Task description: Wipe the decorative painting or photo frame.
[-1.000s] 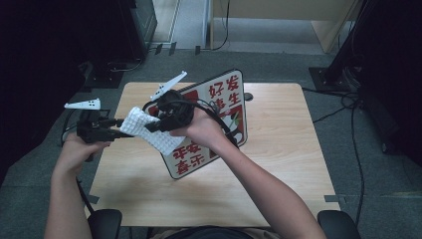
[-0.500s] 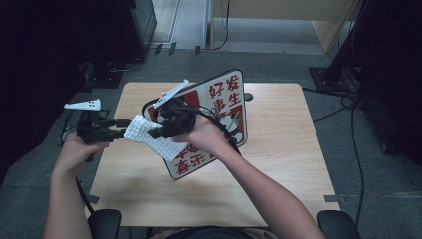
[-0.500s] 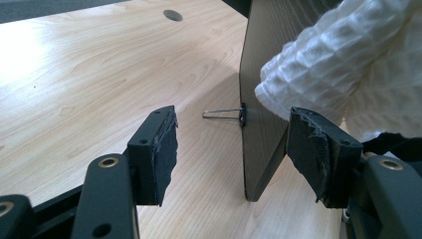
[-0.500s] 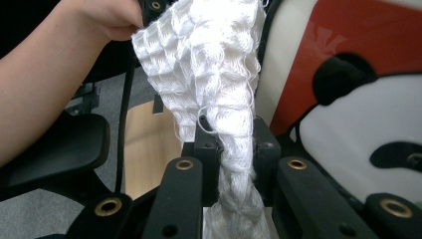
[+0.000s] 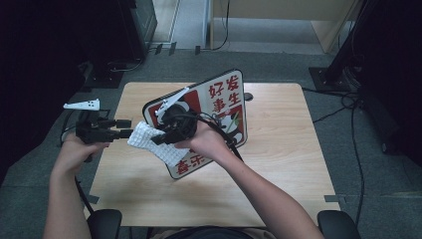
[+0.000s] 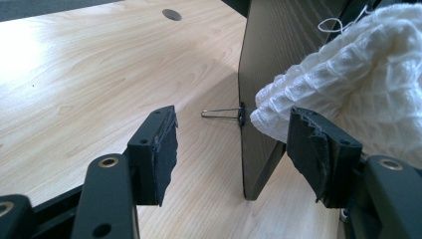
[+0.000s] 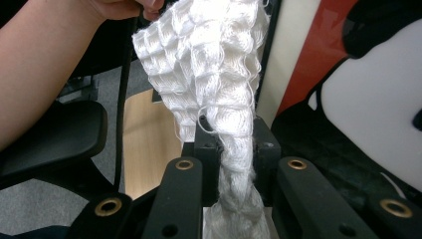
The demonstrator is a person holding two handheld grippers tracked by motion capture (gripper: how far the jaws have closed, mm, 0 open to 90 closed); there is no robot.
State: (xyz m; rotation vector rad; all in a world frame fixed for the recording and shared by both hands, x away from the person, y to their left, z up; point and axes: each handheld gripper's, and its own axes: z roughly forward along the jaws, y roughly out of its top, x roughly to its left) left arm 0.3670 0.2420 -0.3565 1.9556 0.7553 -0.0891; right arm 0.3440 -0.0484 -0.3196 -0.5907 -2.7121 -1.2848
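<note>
A board (image 5: 224,107) printed with red characters and a black-and-white picture stands tilted on the wooden table (image 5: 283,164). My right gripper (image 5: 159,139) is shut on a white waffle cloth (image 5: 149,142) and holds it against the board's left part. In the right gripper view the cloth (image 7: 209,64) is bunched between the jaws of the right gripper (image 7: 234,144), with the board's face (image 7: 368,99) beside it. My left gripper (image 5: 127,133) is open at the board's left edge. In the left gripper view the board's dark back (image 6: 278,50) stands ahead of the left gripper (image 6: 231,149), untouched, and the cloth (image 6: 358,84) hangs at the right.
A wire binder clip (image 6: 224,113) sits on the board's edge just above the tabletop. A cable hole (image 5: 248,95) lies in the table behind the board. Cables run over the floor at the right. A black chair (image 7: 54,144) stands by the table's near side.
My right gripper has moved a little down the board's face with the cloth in it. The left gripper and the board have stayed in place.
</note>
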